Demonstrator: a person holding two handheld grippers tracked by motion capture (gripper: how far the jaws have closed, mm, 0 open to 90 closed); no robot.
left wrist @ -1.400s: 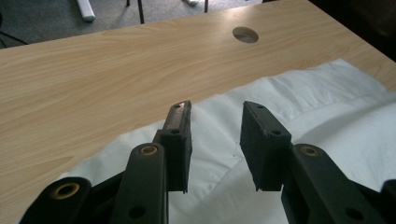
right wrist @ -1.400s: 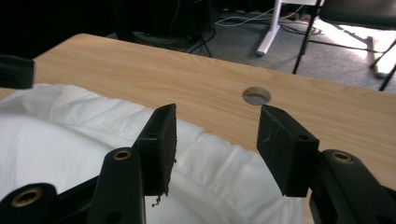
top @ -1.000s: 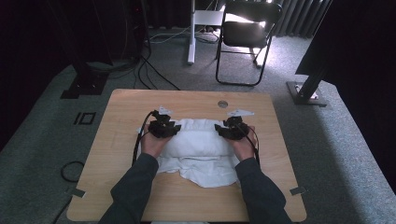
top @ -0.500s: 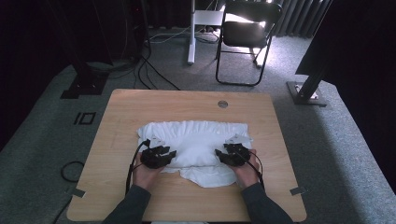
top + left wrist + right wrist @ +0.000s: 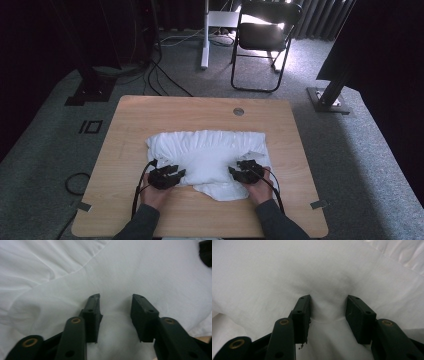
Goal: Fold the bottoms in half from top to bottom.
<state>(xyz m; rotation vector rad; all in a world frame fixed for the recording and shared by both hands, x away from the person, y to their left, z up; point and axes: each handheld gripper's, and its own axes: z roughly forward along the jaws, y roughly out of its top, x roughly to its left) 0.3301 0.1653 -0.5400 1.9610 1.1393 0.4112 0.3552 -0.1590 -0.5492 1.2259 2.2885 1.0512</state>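
Folding step: a crumpled white cloth garment (image 5: pixel 207 157) lies mid-bench (image 5: pixel 130 125). At its near edge, the left gripper (image 5: pixel 179 172), jaws just widened, and the right gripper (image 5: pixel 233 171) both straddle fabric unpinched. Next, likely smoothing or re-gripping.

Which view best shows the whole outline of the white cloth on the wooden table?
The high view: the white cloth lies there edge to edge. The left gripper view and right gripper view give close-up folds around the jaws.
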